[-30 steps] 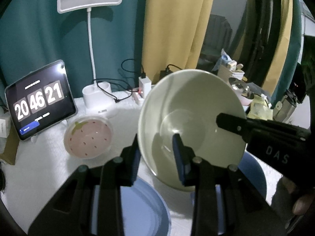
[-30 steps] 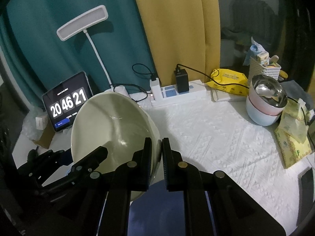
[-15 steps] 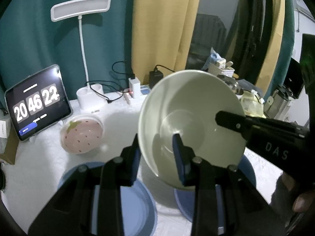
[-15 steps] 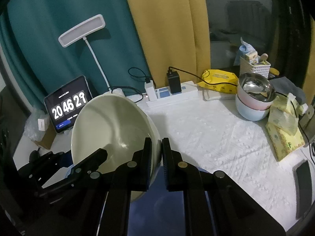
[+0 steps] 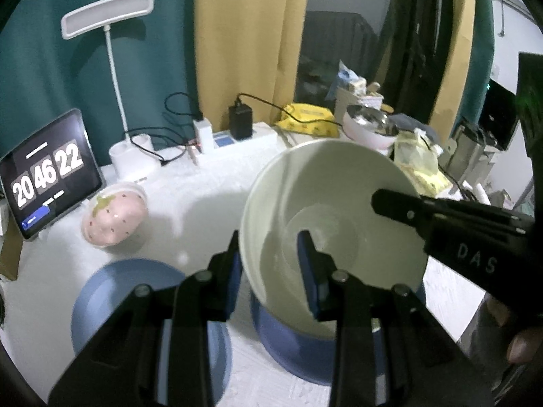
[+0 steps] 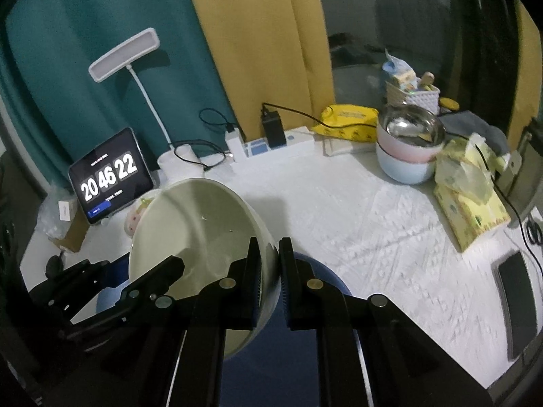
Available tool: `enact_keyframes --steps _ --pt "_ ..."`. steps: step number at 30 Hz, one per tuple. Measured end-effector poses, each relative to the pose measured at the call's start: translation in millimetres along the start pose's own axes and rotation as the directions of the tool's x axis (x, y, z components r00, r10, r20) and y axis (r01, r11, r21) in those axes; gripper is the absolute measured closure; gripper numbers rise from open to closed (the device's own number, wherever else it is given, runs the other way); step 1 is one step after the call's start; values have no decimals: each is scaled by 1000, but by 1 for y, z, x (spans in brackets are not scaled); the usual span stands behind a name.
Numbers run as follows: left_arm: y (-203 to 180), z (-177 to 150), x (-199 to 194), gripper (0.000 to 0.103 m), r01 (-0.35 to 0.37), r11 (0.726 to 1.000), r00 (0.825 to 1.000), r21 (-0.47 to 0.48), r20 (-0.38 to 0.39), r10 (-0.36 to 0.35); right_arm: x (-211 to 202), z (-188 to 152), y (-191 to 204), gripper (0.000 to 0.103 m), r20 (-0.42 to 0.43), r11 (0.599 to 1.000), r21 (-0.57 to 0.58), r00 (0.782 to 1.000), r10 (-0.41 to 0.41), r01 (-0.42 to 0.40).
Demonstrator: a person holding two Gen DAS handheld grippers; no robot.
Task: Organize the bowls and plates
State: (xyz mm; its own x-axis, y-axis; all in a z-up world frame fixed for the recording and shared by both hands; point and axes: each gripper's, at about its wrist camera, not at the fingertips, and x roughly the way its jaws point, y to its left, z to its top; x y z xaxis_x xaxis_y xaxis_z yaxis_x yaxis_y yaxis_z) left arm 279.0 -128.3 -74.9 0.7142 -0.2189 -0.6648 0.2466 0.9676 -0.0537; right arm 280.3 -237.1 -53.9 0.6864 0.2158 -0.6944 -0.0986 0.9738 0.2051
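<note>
A large cream bowl (image 5: 339, 210) hangs tilted in the air, its hollow facing the left wrist camera. My left gripper (image 5: 269, 254) is shut on its near rim, one finger inside and one outside. My right gripper (image 6: 270, 257) is shut on the opposite rim of the cream bowl (image 6: 190, 224); one of its fingers (image 5: 407, 208) reaches in from the right. Under the bowl lies a blue plate (image 5: 288, 349), also seen as the blue plate (image 6: 322, 274). A second blue plate (image 5: 129, 291) lies to the left. A pink strawberry bowl (image 5: 115, 213) sits upside down behind it.
On the white cloth at the back stand a tablet clock (image 6: 108, 176), a desk lamp (image 5: 112, 13) and a power strip (image 6: 271, 142). Stacked bowls with a steel one on top (image 6: 407, 149), yellow tissue packs (image 6: 471, 210) and a phone (image 6: 516, 302) lie at the right.
Both grippers have carried the cream bowl to the right across the table, still clamped on it. It now hangs over the right blue plate. The strawberry bowl has slid left in view.
</note>
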Motion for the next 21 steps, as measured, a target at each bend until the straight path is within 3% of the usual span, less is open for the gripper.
enact_keyframes --steps 21 --pt "-31 -42 21 71 6 998 995 59 -98 0 12 -41 -35 92 -82 998 54 996 -17 21"
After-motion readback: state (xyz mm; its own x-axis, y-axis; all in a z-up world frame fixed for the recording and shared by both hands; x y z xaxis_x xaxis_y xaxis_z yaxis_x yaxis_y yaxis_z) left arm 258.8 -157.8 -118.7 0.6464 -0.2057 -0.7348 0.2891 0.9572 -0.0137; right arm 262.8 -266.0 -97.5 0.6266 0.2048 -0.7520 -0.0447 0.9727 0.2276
